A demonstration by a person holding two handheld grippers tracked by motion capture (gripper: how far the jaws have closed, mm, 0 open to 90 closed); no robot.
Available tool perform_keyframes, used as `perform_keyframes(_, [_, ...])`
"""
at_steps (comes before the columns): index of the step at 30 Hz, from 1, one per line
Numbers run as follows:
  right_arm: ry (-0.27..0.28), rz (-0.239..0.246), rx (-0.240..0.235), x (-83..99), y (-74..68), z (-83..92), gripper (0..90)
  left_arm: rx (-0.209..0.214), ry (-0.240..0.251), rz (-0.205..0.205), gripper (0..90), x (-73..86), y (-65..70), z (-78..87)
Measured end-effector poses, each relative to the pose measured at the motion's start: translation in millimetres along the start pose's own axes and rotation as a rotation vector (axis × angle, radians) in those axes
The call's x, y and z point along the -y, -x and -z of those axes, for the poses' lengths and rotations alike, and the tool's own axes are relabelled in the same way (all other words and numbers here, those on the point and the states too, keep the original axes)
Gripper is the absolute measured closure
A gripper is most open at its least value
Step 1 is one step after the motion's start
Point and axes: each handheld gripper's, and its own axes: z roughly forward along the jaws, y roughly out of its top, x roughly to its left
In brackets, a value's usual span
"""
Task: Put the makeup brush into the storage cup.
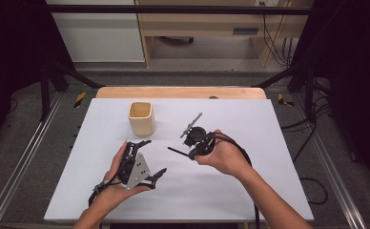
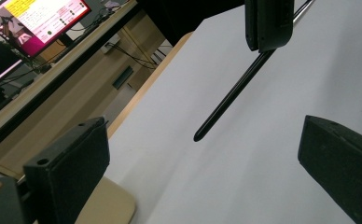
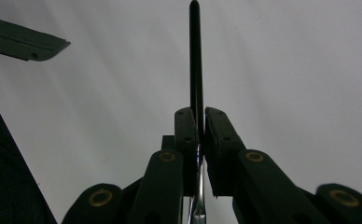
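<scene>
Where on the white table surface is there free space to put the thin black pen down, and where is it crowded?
The white table surface is bare along its right side beyond the right tongs, which grip the thin black pen, and along the near edge. The far left corner, left of the square beige wooden cup, is free too. It is crowded in the middle, between cup, pen and open left tongs.

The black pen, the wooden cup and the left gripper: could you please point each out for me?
black pen (image 3: 196,56), right gripper view, on its shaft above the jaws.
wooden cup (image 1: 141,125), high view, on its front wall.
left gripper (image 1: 149,157), high view, midway between its open fingertips.
</scene>
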Motion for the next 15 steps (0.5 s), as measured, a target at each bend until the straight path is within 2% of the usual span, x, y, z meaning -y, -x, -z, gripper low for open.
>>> perform_keyframes(5, [-0.009, 0.016, -0.003, -4.0, -0.3, 4.0, 84.3, -0.031, 0.001, -0.043, 2.7, -4.3, 2.1, -4.1])
perform_keyframes(9, [-0.014, 0.025, 0.001, -5.9, -0.5, 5.2, 84.3, -0.039, -0.018, -0.102, 2.9, -7.0, 6.3, -9.1])
perform_keyframes(12, [-0.020, 0.010, -0.004, -7.1, -1.7, 6.0, 84.3, -0.043, -0.020, -0.117, 3.6, -8.2, 9.5, -12.3])
perform_keyframes(15, [-0.015, 0.023, -0.009, -7.3, -1.6, 5.1, 84.3, -0.044, -0.023, -0.135, 4.2, -9.3, 12.4, -14.6])
